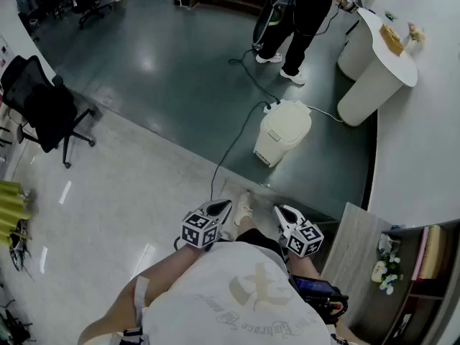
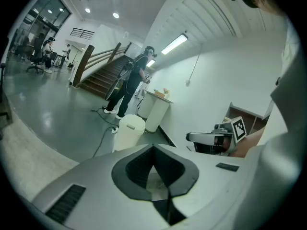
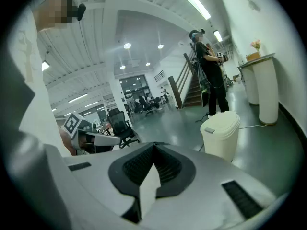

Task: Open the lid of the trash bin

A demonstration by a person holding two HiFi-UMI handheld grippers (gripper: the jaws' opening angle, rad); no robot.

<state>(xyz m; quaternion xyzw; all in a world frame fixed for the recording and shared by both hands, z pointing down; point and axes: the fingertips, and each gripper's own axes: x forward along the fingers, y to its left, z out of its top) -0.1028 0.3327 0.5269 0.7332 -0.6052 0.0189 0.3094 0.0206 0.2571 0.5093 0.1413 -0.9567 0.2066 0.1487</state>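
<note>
Two grippers sit close to my body: my left gripper and my right gripper, side by side and apart. Each has its jaws closed tip to tip with nothing between them.

One trash bin, cream-coloured, stands on the floor well ahead of both grippers, with its lid down. One dark cable runs across the floor along the bin's left side, and another trails on towards a person standing farther off. One black office chair is off to my left. One white counter on two round pedestals stands to the right of the bin, with a wooden shelf near my right side.

The floor under me is pale and glossy; under the bin it turns to dark polished grey. One staircase rises at the far end of the room.
</note>
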